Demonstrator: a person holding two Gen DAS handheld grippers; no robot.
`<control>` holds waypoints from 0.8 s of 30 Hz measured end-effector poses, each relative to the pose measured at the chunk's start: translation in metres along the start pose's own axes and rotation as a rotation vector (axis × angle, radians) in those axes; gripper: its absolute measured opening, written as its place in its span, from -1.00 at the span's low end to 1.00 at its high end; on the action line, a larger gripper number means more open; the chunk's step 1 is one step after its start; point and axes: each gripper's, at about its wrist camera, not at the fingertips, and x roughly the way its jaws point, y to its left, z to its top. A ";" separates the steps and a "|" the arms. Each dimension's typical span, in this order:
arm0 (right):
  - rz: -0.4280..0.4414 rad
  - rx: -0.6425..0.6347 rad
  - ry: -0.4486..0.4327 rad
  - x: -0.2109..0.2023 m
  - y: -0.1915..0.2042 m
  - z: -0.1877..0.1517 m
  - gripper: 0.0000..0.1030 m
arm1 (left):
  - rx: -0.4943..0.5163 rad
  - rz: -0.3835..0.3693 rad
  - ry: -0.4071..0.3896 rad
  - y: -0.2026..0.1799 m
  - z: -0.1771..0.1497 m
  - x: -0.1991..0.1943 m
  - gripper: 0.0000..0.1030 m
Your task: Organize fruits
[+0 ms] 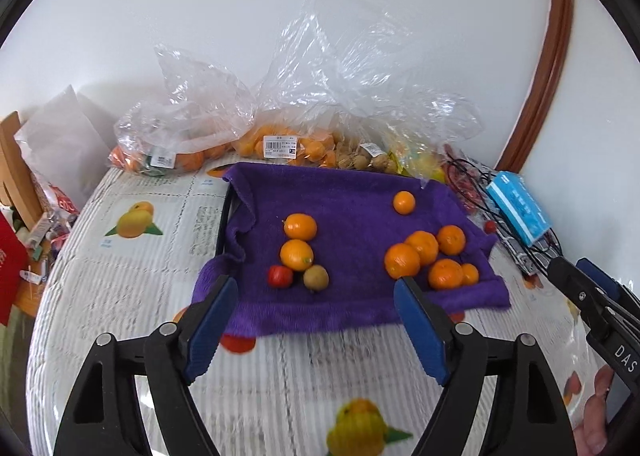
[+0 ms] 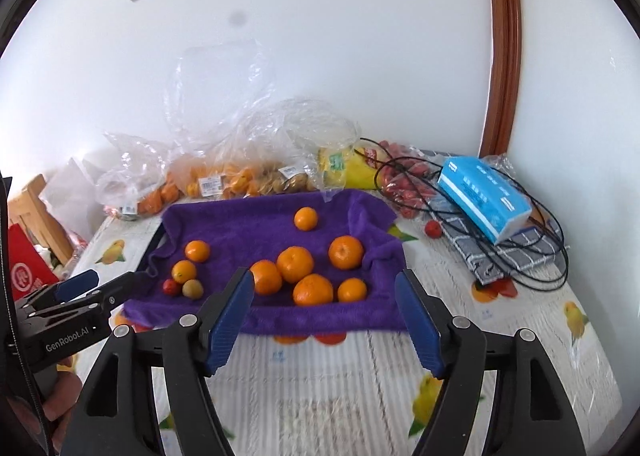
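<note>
A purple towel [image 1: 352, 192] lies spread on a surface covered with a fruit-print cloth [image 1: 132, 280], and loose fruit sits on it in rough groups. At the towel's left are two oranges [image 1: 297, 254], a small red fruit [image 1: 280, 276] and a brownish-green fruit [image 1: 315, 277], close together. At its right, five oranges [image 1: 424, 247] cluster, some touching. One small orange [image 1: 404, 202] sits alone towards the far right. Behind the towel, clear plastic bags [image 1: 280, 144] hold more fruit, and a stray red fruit [image 2: 433, 228] lies right of the towel. The left gripper [image 1: 316, 330] and right gripper [image 2: 325, 320] hover near the towel's front edge, jaws apart, holding nothing. Sorting looks partly done, with the bags unemptied.
</note>
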 end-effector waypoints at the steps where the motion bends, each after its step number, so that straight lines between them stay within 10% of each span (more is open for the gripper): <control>1: 0.007 -0.001 0.005 -0.006 0.001 -0.002 0.41 | 0.002 0.000 -0.008 -0.001 -0.003 -0.009 0.60; 11: 0.006 0.015 -0.044 -0.078 0.003 -0.032 0.96 | 0.058 0.006 -0.081 -0.021 -0.038 -0.090 0.76; 24: -0.018 0.022 -0.097 -0.144 -0.011 -0.047 1.00 | 0.118 0.026 -0.127 -0.043 -0.059 -0.151 0.84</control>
